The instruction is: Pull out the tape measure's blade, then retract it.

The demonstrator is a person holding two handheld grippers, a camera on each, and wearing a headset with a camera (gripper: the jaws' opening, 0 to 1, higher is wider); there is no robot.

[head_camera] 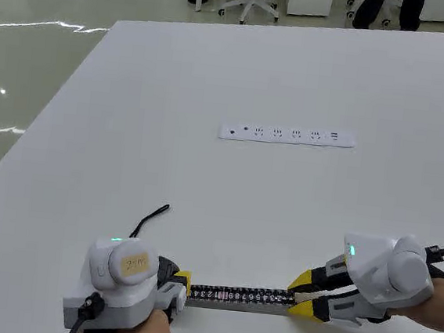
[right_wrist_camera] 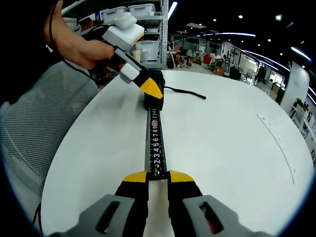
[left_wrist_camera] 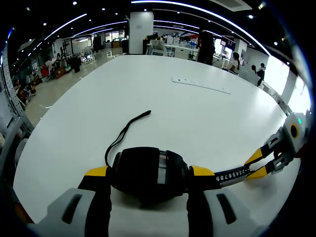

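On a white table (head_camera: pixel 293 79), the left gripper (left_wrist_camera: pixel 149 172) pinches the black tape measure (head_camera: pixel 166 270) by its sides, near the front edge. Its blade (right_wrist_camera: pixel 155 143) lies pulled out flat toward the right gripper (right_wrist_camera: pixel 158 177), whose jaws pinch the blade's end. A strap (head_camera: pixel 150 219) trails from the case; a power strip (head_camera: pixel 288 134) lies well beyond

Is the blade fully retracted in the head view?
No, the blade stretches from the case in the left gripper to the shut right gripper.

The white table (head_camera: pixel 174 91) is carrying a power strip (head_camera: pixel 286 134) lying flat, and nearer the front a tape measure (left_wrist_camera: pixel 148 173), its blade (head_camera: pixel 241 297) stretching sideways and its strap (head_camera: pixel 150 219) trailing.
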